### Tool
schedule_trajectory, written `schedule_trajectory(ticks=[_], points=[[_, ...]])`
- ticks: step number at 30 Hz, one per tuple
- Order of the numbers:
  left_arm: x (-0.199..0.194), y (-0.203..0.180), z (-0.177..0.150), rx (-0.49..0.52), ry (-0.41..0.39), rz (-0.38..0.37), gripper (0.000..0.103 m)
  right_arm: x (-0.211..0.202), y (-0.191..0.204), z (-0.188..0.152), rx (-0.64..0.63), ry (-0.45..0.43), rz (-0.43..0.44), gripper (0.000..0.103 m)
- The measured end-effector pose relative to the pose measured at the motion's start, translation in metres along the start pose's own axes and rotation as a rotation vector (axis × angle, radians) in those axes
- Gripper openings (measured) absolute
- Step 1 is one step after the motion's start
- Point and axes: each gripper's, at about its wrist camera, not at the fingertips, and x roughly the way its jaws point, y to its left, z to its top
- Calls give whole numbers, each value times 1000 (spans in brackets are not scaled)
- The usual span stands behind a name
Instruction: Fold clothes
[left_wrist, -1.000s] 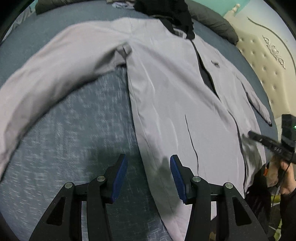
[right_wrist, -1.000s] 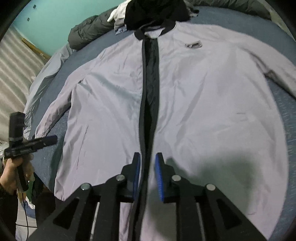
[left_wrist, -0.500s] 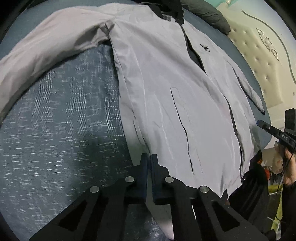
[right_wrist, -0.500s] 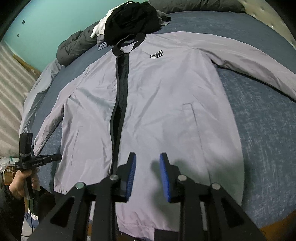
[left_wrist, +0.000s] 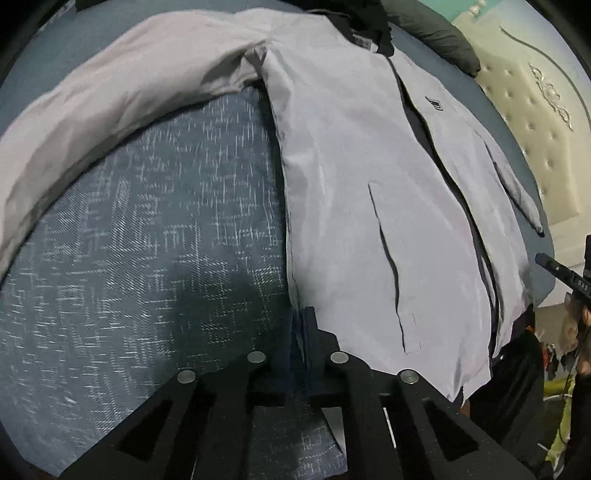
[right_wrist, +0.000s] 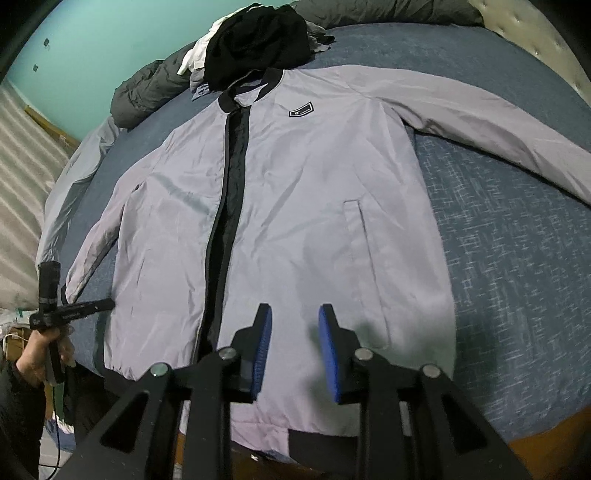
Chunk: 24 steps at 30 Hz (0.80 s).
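Observation:
A light grey jacket (left_wrist: 351, 184) with a black zip strip and collar lies face up on a blue bed cover (left_wrist: 147, 258). One sleeve is spread out to the side. My left gripper (left_wrist: 301, 314) is shut on the jacket's side edge, low down near the hem. In the right wrist view the same jacket (right_wrist: 295, 184) fills the middle. My right gripper (right_wrist: 295, 314) hovers open over the lower front panel, between the zip and the pocket slit. Nothing is between its blue pads.
A heap of black and white clothes (right_wrist: 255, 40) and a dark quilt (right_wrist: 147, 92) lie beyond the collar. A cream tufted headboard (left_wrist: 535, 110) stands at the far side. A person's hand holds a black device (right_wrist: 55, 306) beside the bed. The bed's wooden edge (right_wrist: 546, 439) runs below the hem.
The left gripper closed from wide open onto the jacket's side edge. The right gripper moved from over the zip to the pocket-side panel, and its jaws widened a little.

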Motion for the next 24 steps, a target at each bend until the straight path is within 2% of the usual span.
schedule_trajectory(ticks=[1, 3, 5, 7, 8, 9, 10, 17, 24], points=[[-5, -2, 0, 2, -16, 6, 8, -1, -3, 0, 2, 3, -1, 26], [-13, 2, -2, -6, -49, 3, 25, -3, -12, 1, 13, 1, -8, 26], [-25, 1, 0, -22, -99, -3, 38, -7, -24, 2, 37, -9, -8, 26], [-37, 3, 6, -32, -139, -1, 39, -14, -43, 5, 79, -29, -8, 27], [-43, 3, 10, -37, -157, 4, 40, -18, -53, 7, 103, -40, -9, 33], [-49, 3, 14, -43, -175, 8, 46, -23, -66, 9, 133, -56, -14, 43], [-54, 3, 19, -49, -195, 15, 48, -28, -79, 10, 166, -73, -14, 46], [-77, 7, 43, -77, -280, 56, 53, -67, -177, 20, 387, -203, -67, 52], [-87, 3, 43, -87, -294, 90, 55, -96, -284, 29, 635, -343, -110, 60]])
